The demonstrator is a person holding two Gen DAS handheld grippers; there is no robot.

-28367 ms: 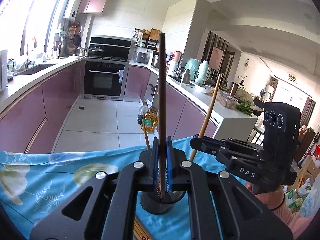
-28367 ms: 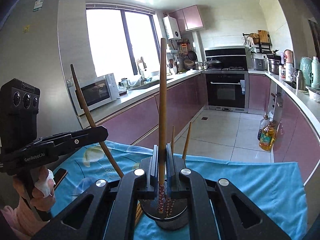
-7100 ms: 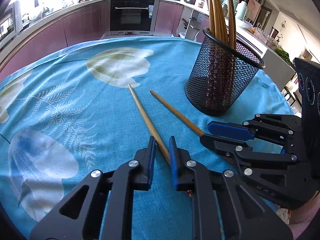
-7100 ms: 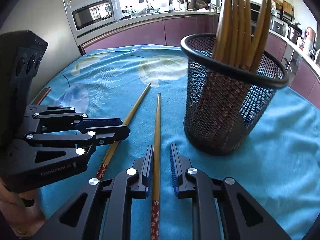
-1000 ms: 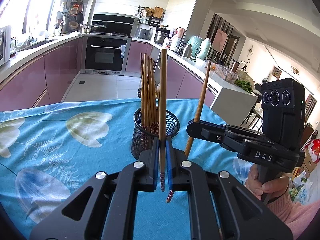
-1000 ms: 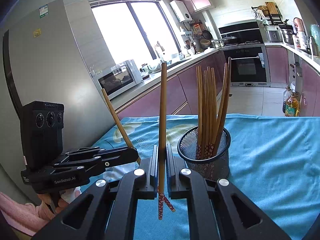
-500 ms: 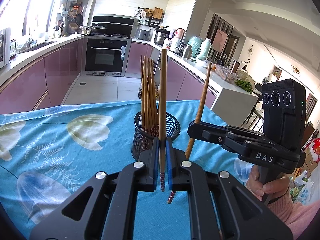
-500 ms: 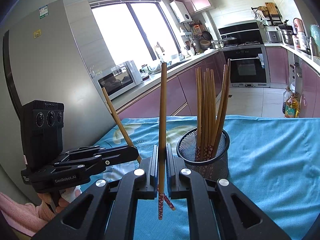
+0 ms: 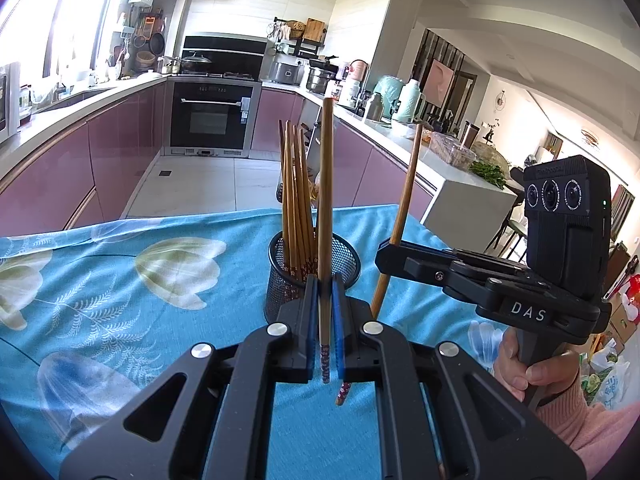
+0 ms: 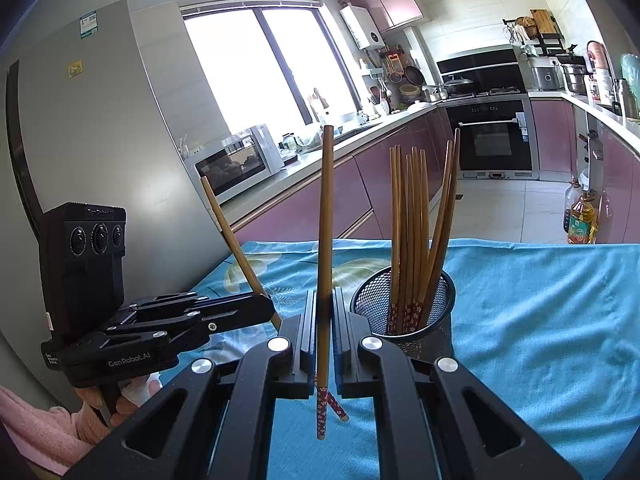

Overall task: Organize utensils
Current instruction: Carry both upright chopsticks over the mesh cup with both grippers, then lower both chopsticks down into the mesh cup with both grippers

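A black mesh holder (image 9: 344, 264) with several wooden chopsticks (image 9: 294, 200) stands on the blue floral cloth (image 9: 120, 280). My left gripper (image 9: 325, 296) is shut on an upright chopstick (image 9: 326, 200), just in front of the holder. My right gripper (image 10: 324, 320) is shut on another upright chopstick (image 10: 326, 220), left of the holder (image 10: 436, 320) in its view. The right gripper also shows in the left wrist view (image 9: 394, 258), its chopstick (image 9: 406, 188) tilted. The left gripper shows in the right wrist view (image 10: 256, 308), its chopstick (image 10: 228, 228) tilted.
The cloth's far edge drops to a tiled kitchen floor (image 9: 192, 188). Pink cabinets and counters (image 9: 72, 148) run along both sides. An oil bottle (image 10: 580, 220) stands on the floor. A grey fridge (image 10: 80, 120) is at the left of the right wrist view.
Both grippers, each holding its chopstick, have drifted slightly nearer the holder over the last second. Seven seconds ago these two chopsticks lay on the cloth.
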